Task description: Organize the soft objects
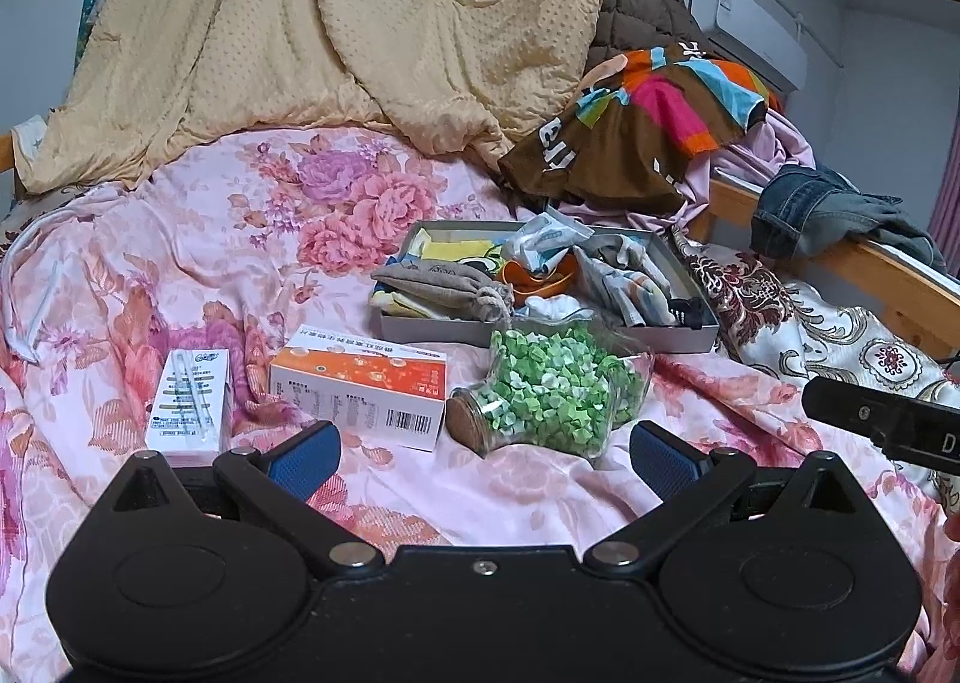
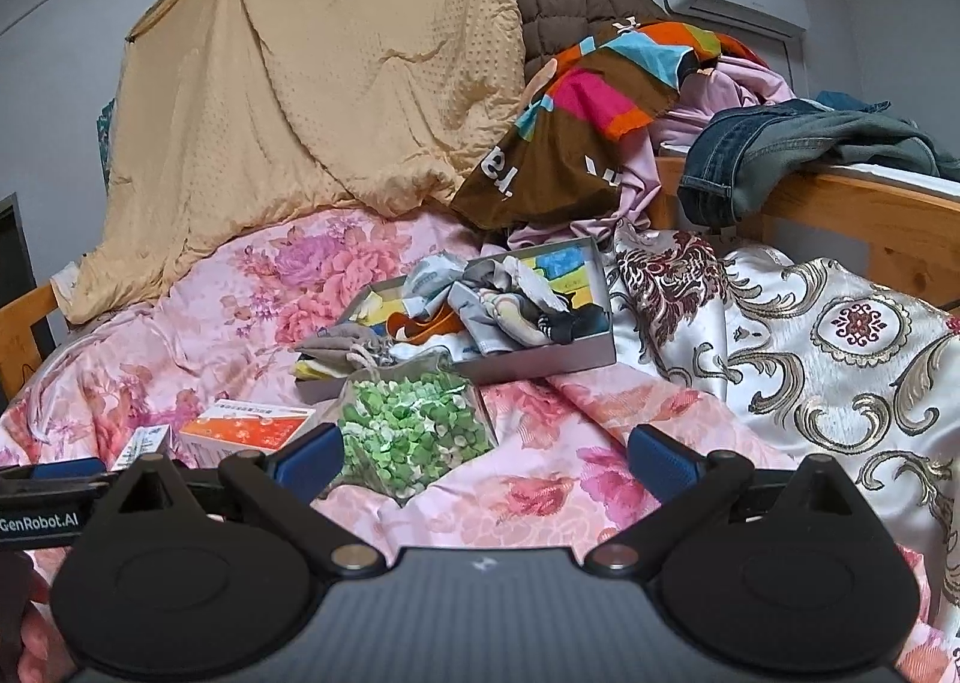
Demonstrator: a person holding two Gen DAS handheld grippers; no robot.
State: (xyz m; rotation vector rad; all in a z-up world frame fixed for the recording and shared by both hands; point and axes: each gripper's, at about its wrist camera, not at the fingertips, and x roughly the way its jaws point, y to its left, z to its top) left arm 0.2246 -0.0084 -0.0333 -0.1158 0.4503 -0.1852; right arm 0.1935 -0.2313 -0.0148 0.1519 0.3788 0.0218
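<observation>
Left gripper [image 1: 485,458]: blue fingers spread wide, nothing between them, hovering low over pink floral bedsheet [image 1: 180,275]. Right gripper [image 2: 485,458]: likewise spread wide, empty, above same sheet; its black body visible at right edge of left view.

Just ahead of left fingers: glass jar [image 1: 552,401] on its side, cork stopper toward camera, packed with green paper stars. Left of jar, touching or nearly so: orange-and-white box [image 1: 360,389], barcode facing front. Further left, apart: small white box [image 1: 192,407] standing upright.

Behind jar: shallow grey tray [image 1: 690,335] resting on sheet, heaped with soft items: grey drawstring pouch [image 1: 444,281] hanging over near-left rim, crumpled printed cloths [image 1: 630,275], an orange piece, something black at near-right corner. Exact count of items not determinable.

Right of tray: cream brocade cloth [image 2: 810,359] spread over sheet. Beyond: tan quilt [image 1: 300,23] draped high, colourful brown cloth [image 1: 630,125], jeans [image 2: 780,155] slung over wooden bed rail [image 2: 870,227].
</observation>
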